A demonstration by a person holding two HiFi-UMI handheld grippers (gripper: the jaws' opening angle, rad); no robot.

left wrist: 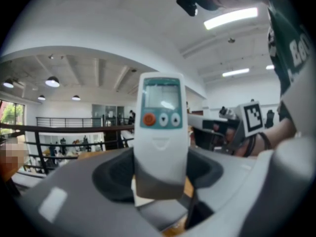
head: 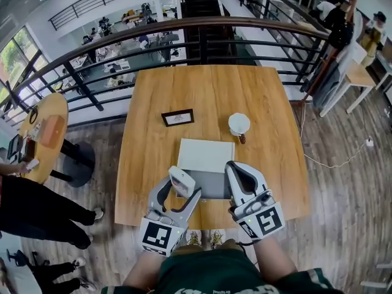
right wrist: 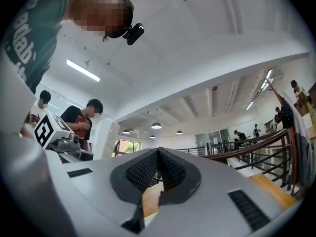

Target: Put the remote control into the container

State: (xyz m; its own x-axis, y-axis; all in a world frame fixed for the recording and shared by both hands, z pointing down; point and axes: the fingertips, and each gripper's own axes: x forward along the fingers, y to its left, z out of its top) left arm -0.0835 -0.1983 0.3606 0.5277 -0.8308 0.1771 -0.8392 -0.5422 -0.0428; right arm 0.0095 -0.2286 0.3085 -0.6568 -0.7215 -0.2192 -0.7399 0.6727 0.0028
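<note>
The table (head: pixel 147 103) is seen as grained, satin wood. The remote control (left wrist: pixel 159 137) is cased in smooth, glossy white plastic.

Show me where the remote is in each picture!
Head view: the remote is low and left of centre, held in the jaws of the left gripper.
Left gripper view: the remote is dead centre, upright between the jaws.
Right gripper view: the white slab left of centre is probably its back.
Shared landmark: the dark railing.
</note>
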